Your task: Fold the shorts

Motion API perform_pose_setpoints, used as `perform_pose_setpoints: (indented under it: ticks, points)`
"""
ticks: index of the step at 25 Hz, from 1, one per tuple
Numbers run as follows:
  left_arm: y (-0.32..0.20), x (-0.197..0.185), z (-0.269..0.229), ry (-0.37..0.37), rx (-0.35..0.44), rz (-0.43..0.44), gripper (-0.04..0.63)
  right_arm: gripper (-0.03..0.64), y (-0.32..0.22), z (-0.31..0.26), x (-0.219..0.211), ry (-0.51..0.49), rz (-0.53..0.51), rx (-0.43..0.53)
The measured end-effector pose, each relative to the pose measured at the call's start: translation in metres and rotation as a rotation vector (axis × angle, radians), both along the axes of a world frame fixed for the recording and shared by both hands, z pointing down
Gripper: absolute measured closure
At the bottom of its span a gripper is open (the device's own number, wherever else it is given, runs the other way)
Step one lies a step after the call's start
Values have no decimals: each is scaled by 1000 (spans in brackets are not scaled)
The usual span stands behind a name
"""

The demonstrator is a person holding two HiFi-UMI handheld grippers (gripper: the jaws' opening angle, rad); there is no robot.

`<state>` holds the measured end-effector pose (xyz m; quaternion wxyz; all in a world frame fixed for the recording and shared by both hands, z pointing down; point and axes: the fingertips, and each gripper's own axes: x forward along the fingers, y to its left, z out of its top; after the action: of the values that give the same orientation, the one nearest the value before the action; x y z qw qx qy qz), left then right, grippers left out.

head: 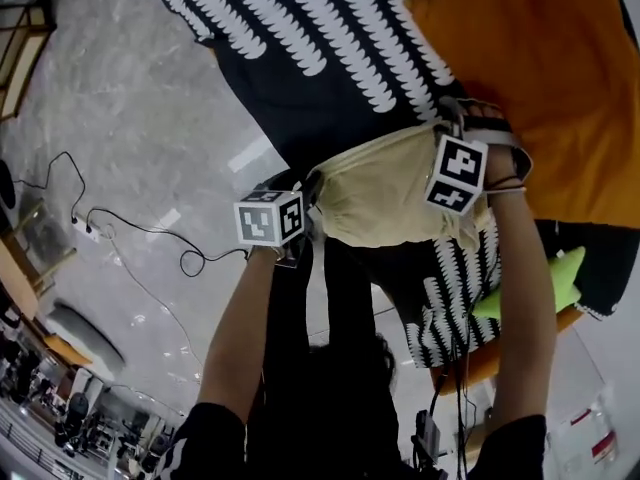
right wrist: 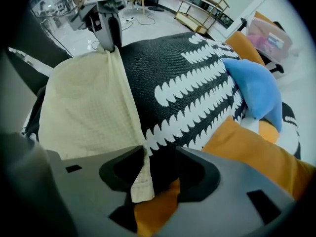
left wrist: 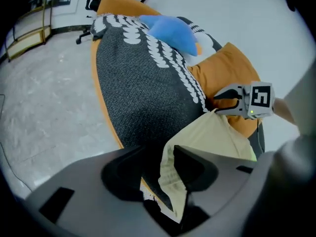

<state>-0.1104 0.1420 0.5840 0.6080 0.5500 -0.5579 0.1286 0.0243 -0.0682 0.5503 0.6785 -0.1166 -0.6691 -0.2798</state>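
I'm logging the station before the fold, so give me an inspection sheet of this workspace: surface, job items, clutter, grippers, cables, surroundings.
Surface: black woven cushion with white leaf print.
Job's things: cream fabric shorts lying on it, between both grippers.
Clutter: orange cushion; blue plush pillow; green star-shaped toy.
Grippers: left gripper and right gripper open; fingers apart, shorts edge between each pair, unpinched.
Cables: thin black cable looping on the grey marble floor.
Surroundings: shelf rack beyond.
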Motion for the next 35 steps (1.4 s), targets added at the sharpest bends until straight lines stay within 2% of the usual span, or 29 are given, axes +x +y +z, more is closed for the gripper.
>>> perform_pose_setpoints:
  ticks: [1, 3, 4, 5, 7, 10, 12, 13, 15, 16, 17, 19, 21, 22, 24, 26, 28, 31, 32, 33, 34, 35]
  points:
    - [3, -1, 1, -16, -6, -17, 407, 403, 2, 0, -1, -11, 14, -10]
    - [12, -3, 3, -8, -24, -73, 278, 381, 4, -8, 0, -66, 95, -72]
    - [19, -4, 4, 13, -29, -110, 215, 343, 2, -16, 0, -104, 156, -110]
    - [26, -6, 5, 39, -28, -146, 193, 310, -2, -25, 1, -151, 223, -144]
    - [41, -1, 3, 105, -20, -191, 190, 284, -11, -51, 1, -267, 354, -198]
    - [59, 32, -2, 231, -37, -163, 188, 285, -19, -98, 11, -452, 516, -245]
    - [73, 45, -4, 254, -65, -182, 189, 284, -12, -120, 29, -529, 610, -275]
    - [82, 45, -3, 254, -77, -231, 189, 279, -3, -126, 42, -544, 654, -294]
    - [98, 40, -3, 291, -91, -346, 189, 264, 20, -130, 69, -553, 739, -329]
    - [104, 41, -4, 326, -92, -365, 189, 264, 34, -129, 82, -554, 783, -346]
    - [109, 48, -5, 364, -91, -344, 189, 265, 51, -126, 96, -549, 828, -366]
    - [113, 75, -7, 424, -93, -227, 190, 262, 87, -108, 128, -514, 912, -410]
    - [110, 105, -7, 479, -93, -113, 196, 222, 121, -82, 157, -447, 986, -443]
    - [106, 117, -7, 503, -93, -83, 208, 207, 134, -68, 170, -410, 1017, -451]
    - [96, 128, -2, 527, -103, -89, 249, 190, 146, -42, 190, -348, 1067, -450]
    - [90, 131, 11, 514, -144, -145, 303, 204, 141, -24, 204, -332, 1112, -437]
    - [91, 131, 24, 488, -188, -182, 372, 215, 131, -14, 210, -367, 1159, -438]
    - [94, 132, 31, 486, -220, -208, 413, 250, 119, -10, 208, -443, 1243, -514]
    - [94, 131, 31, 489, -228, -209, 425, 332, 116, -12, 206, -465, 1295, -565]
    - [94, 130, 30, 489, -234, -201, 430, 471, 112, -16, 205, -491, 1357, -621]
    - [95, 128, 28, 486, -237, -187, 436, 533, 107, -20, 204, -526, 1422, -675]
    - [95, 127, 26, 481, -237, -169, 447, 558, 101, -26, 204, -566, 1481, -721]
